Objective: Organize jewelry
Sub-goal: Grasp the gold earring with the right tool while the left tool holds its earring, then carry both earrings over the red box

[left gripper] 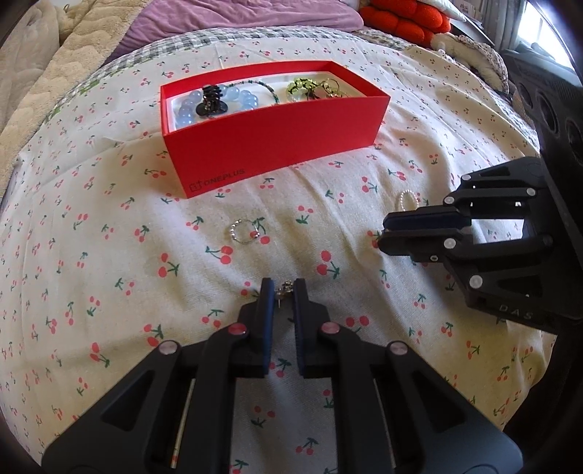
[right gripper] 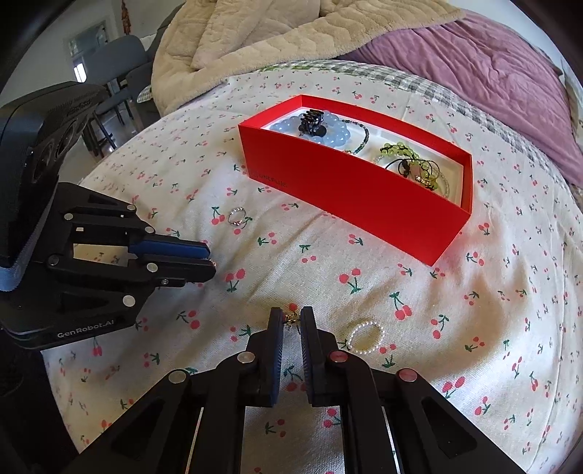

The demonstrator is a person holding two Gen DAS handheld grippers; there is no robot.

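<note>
A red box [left gripper: 277, 146] [right gripper: 349, 204] sits on the cherry-print bed cover, holding blue beads [left gripper: 189, 107] [right gripper: 328, 127], a black hair clip [left gripper: 211, 98] [right gripper: 311, 122], green beads and hair ties. My left gripper [left gripper: 283, 288] is narrowly closed on a small silver earring [left gripper: 284, 290]; it shows in the right wrist view [right gripper: 209, 260]. My right gripper [right gripper: 291, 319] is narrowly closed on a small gold earring [right gripper: 290, 319]; it also shows in the left wrist view [left gripper: 382, 231]. A silver ring [left gripper: 245, 233] [right gripper: 236, 218] and a pearl ring [left gripper: 407, 200] [right gripper: 365, 336] lie loose on the cover.
A beige quilt [right gripper: 277, 43] and a purple blanket [right gripper: 473, 73] are piled behind the box. Red cushions [left gripper: 404, 20] lie at the far right. Chairs [right gripper: 116, 84] stand beyond the bed's left edge.
</note>
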